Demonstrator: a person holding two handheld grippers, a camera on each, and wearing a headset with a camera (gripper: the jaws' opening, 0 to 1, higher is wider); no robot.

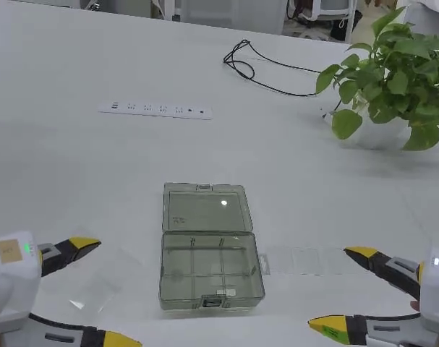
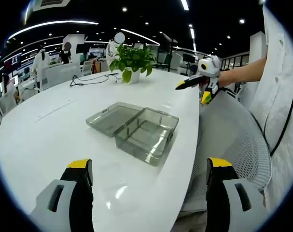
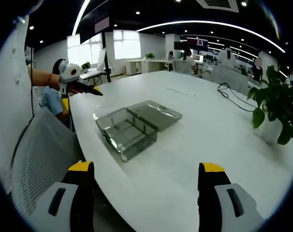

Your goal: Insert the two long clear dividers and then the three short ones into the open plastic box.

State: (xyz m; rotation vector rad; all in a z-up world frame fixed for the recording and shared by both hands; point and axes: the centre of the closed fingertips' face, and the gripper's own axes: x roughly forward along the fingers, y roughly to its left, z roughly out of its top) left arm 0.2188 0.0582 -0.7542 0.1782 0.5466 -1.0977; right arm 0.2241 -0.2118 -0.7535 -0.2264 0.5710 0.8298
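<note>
The open plastic box point(image 1: 208, 269) sits in the middle of the white table, its lid point(image 1: 205, 210) laid flat behind it. Faint clear walls cross inside the box. Clear flat pieces lie on the table right of the box point(image 1: 300, 260) and left of it point(image 1: 96, 285). My left gripper point(image 1: 103, 290) stands open at the lower left, over the left clear pieces. My right gripper point(image 1: 342, 289) stands open at the lower right. Neither holds anything. The box point(image 2: 146, 135) lies ahead of the left gripper point(image 2: 148, 163), and the box point(image 3: 127, 128) ahead of the right gripper point(image 3: 146, 167).
A white power strip point(image 1: 155, 110) lies farther back, with a black cable point(image 1: 255, 69) behind it. A potted plant point(image 1: 396, 79) stands at the back right. A mesh chair point(image 2: 233, 145) is at the table's near edge.
</note>
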